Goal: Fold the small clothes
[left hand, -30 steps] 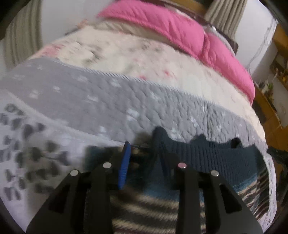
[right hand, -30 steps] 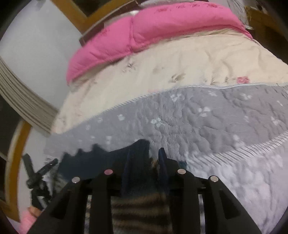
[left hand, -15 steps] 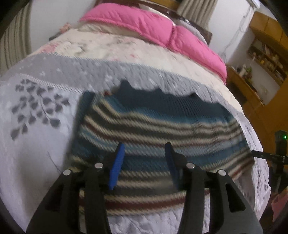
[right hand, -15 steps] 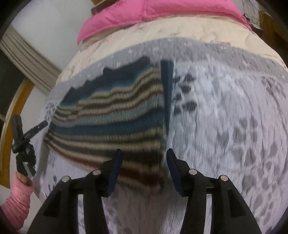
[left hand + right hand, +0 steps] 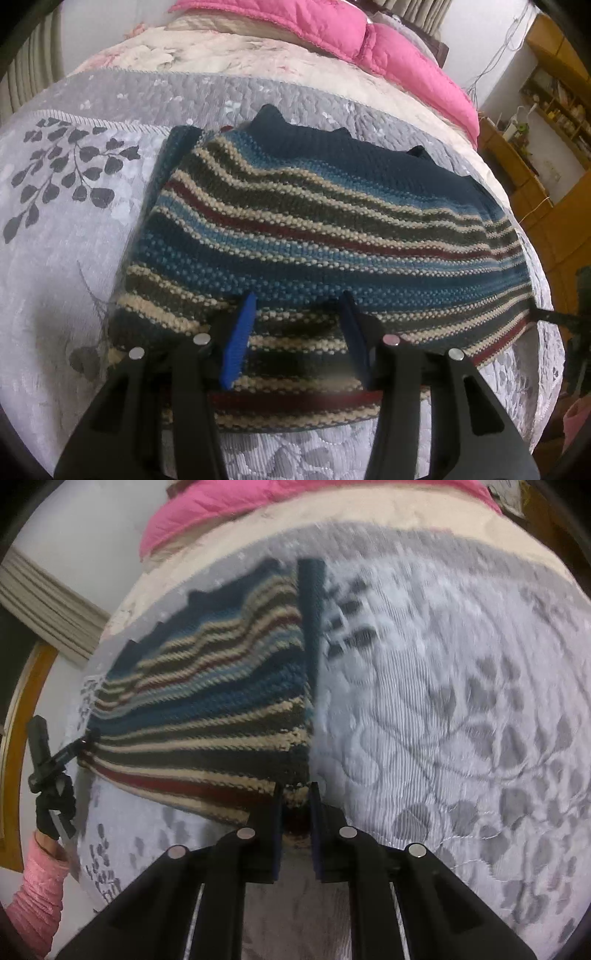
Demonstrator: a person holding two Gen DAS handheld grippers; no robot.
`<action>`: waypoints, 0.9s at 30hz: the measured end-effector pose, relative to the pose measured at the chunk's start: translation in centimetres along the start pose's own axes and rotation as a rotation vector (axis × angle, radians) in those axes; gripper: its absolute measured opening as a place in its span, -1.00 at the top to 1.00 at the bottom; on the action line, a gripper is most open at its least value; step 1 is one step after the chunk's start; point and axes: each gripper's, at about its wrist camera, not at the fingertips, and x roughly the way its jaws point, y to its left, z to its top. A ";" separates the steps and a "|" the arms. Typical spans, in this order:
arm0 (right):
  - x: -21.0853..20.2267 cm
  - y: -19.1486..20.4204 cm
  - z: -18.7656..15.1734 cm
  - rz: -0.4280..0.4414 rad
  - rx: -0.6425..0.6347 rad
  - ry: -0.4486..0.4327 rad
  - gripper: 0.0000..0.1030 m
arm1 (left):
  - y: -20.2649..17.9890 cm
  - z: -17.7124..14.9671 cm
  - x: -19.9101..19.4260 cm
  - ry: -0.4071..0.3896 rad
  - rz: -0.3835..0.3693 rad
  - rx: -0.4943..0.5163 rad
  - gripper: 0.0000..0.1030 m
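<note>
Sweater [image 5: 314, 236] corner sits pinched in right hand-held gripper [image 5: 295, 812]; left hand-held gripper [image 5: 299, 332] gapes above stripes.

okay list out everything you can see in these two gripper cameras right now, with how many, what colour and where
striped sweater: one, dark blue with cream, maroon and olive stripes, folded flat on the bedspread
bedspread: one, pale grey with dark leaf print, covering the near part of the bed
cream floral quilt: one, beyond the grey band
pink duvet: one, at the far end of the bed
wooden shelving: yellow-brown, right edge of the left view; contents too small to tell
pink sleeve: one, lower left of the right view
left gripper: black, blue pads, open above the sweater's near part
right gripper: black, nearly closed on the sweater's near corner
</note>
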 end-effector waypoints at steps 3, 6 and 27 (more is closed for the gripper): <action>0.5 -0.7 -0.2 0.021 0.026 -0.011 0.75 | 0.1 0.0 0.2 -0.003 -0.001 0.004 0.09; 0.8 -1.0 -0.4 0.020 0.028 -0.017 0.71 | 0.3 -0.1 0.3 -0.008 -0.010 -0.002 0.09; 1.6 1.1 7.3 -0.030 0.051 -0.024 0.64 | -4.0 3.2 2.1 0.023 -0.033 0.005 -0.05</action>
